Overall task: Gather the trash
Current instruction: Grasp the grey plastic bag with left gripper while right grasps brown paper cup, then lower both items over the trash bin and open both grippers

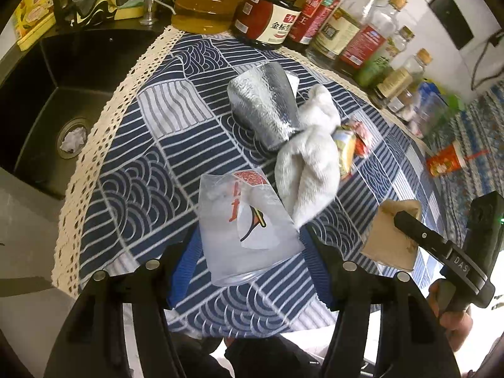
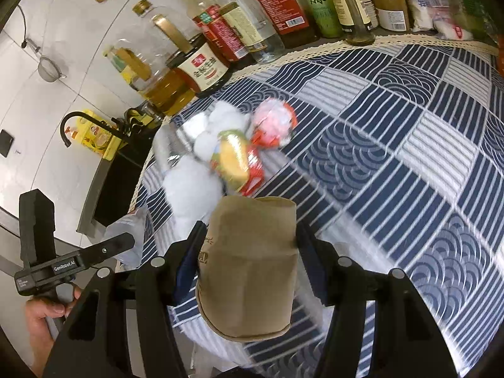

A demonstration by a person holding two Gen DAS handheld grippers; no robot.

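Note:
A clear plastic cup (image 1: 245, 230) with red and black print lies on its side between the blue pads (image 1: 186, 264) of my left gripper (image 1: 249, 252), which is shut on it above the patterned cloth (image 1: 132, 189). My right gripper (image 2: 249, 239) is shut on a brown paper cup (image 2: 249, 267), also visible in the left wrist view (image 1: 390, 236). Farther back on the cloth lie a silver foil bag (image 1: 264, 104), a white rag (image 1: 308, 157) and crumpled snack wrappers (image 2: 236, 160), with a pink and red wrapper (image 2: 274, 123) behind them.
A black sink (image 1: 47, 94) with a tissue in its drain (image 1: 74, 140) is left of the cloth. Sauce and oil bottles (image 1: 274, 15) line the back wall. A red-labelled tub (image 1: 447, 162) stands far right. A hand (image 2: 47, 312) holds the left gripper's handle.

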